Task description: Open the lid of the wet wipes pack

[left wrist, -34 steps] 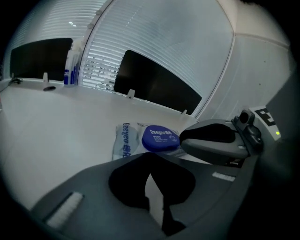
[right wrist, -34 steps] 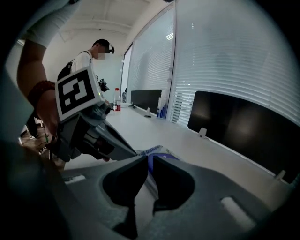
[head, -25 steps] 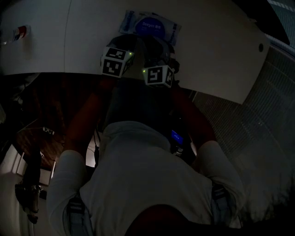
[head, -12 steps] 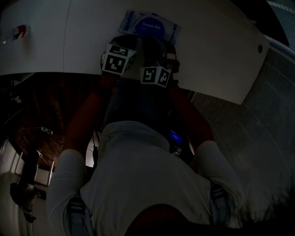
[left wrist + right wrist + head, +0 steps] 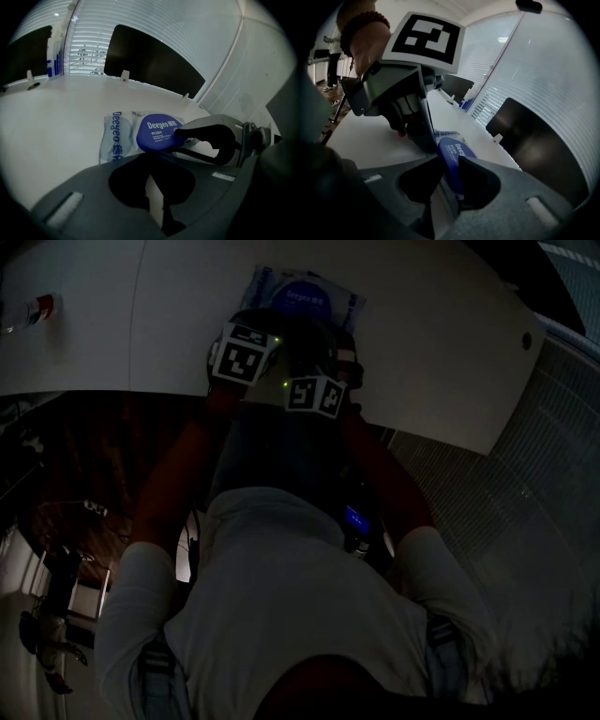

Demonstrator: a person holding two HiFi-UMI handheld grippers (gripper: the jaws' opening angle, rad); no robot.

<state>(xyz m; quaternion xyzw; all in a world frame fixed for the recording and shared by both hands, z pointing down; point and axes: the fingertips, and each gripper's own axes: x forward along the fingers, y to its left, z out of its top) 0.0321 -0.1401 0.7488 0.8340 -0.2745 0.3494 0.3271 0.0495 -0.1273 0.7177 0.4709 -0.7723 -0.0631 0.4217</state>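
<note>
The wet wipes pack point(image 5: 265, 285) lies flat on the white table point(image 5: 141, 324), and its round blue lid point(image 5: 157, 133) faces up. My right gripper point(image 5: 449, 164) has that lid's edge between its jaws, and both pads look pressed on it. In the left gripper view the right gripper's fingers point(image 5: 206, 136) straddle the lid's right rim, which is lifted a little. My left gripper point(image 5: 152, 161) stands at the pack's near edge with its jaws almost together, only a thin slit between them. In the right gripper view its fingertips point(image 5: 423, 140) point down at the pack.
A marker pen point(image 5: 33, 307) lies at the table's far left. The table's front edge point(image 5: 422, 427) runs just behind both marker cubes. Bottles point(image 5: 52, 56) stand at the back by the window blinds. A round cable hole point(image 5: 528, 337) sits at the table's right.
Both marker cubes have edged slightly toward the pack, and the right one has rolled a little. The pack has stayed where it was.
</note>
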